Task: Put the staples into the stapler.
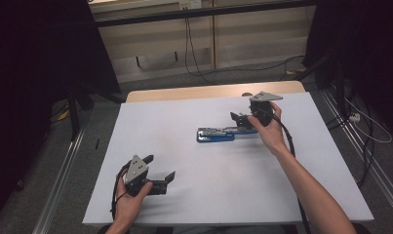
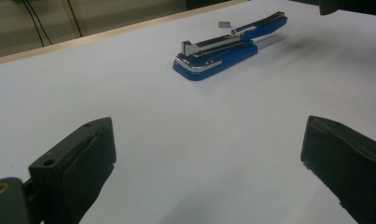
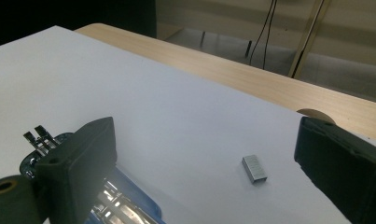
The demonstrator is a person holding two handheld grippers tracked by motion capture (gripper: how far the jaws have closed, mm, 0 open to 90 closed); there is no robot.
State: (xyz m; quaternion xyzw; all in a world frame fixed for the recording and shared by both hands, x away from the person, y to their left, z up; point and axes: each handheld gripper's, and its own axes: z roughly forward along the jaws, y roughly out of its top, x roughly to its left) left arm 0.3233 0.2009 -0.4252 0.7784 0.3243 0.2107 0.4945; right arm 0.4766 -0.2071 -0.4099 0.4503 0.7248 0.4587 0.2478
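Stapler (image 1: pixel 216 134) lies open mid-counter (image 1: pixel 208 195), staple block (image 3: pixel 254 168) just beside it. My right fingers (image 1: pixel 240 119) gape over its hinge end; my left fingers (image 1: pixel 160 168) gape, empty, near the front edge.

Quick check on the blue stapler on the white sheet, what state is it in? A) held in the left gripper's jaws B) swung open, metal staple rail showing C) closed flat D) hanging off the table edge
B: the blue stapler lies swung open on the white sheet, its silver staple rail exposed, with a small grey block of staples loose beside it.
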